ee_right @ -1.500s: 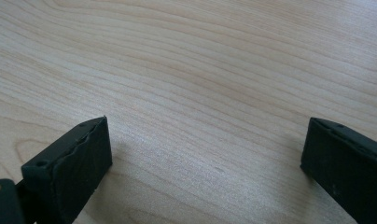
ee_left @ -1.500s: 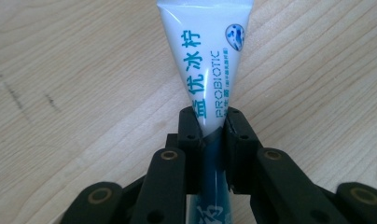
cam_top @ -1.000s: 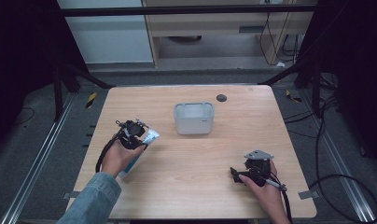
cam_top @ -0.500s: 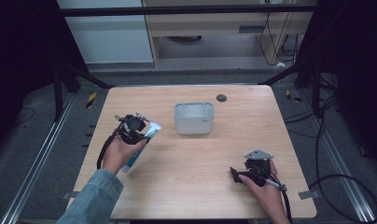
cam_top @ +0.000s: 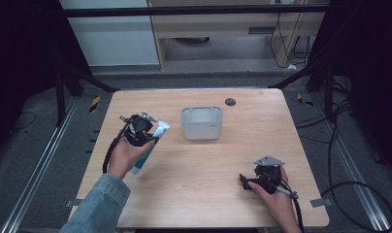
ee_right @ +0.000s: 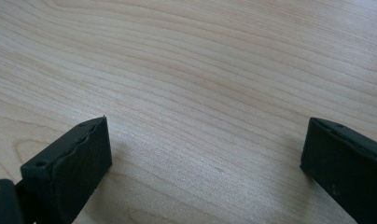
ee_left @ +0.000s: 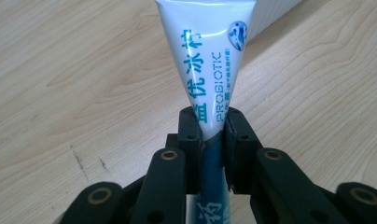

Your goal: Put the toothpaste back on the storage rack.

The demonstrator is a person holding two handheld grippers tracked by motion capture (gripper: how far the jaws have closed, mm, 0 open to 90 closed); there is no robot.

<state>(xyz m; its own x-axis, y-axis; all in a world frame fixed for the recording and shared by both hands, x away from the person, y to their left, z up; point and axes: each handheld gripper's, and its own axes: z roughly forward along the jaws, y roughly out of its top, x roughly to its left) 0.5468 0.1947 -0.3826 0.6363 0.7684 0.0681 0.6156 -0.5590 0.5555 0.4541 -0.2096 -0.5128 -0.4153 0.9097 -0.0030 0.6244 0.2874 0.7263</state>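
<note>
**A:** Start at the left for me. What do I have there?

**B:** On my high view, the left gripper (cam_top: 144, 132) sits over the left part of the wooden table (cam_top: 262, 141), held in the person's left hand (cam_top: 122, 156), with a denim sleeve (cam_top: 98, 204) coming up from the bottom edge. It has a toothpaste tube (cam_top: 150, 147) clamped between its jaws.

**A:** How firm does that grip look?

**B:** In my left gripper view the two black jaws pinch the toothpaste tube (ee_left: 210, 70) on both sides, about where its white part meets the dark teal part. The white body, with blue lettering, widens away from the jaws above the wood. I cannot tell whether any of the tube touches the table.

**A:** And toward the middle?

**B:** A pale, open container (cam_top: 201, 123) stands just right of the tube's far end, apart from it. A small dark round thing (cam_top: 230, 102) lies behind the container, near the table's far edge.

**A:** The right side?

**B:** The right gripper (cam_top: 246, 180) is low near the front right corner in the right hand (cam_top: 276, 196), well apart from the container. My right gripper view shows its jaws spread wide with bare wood between them, holding nothing.
</note>
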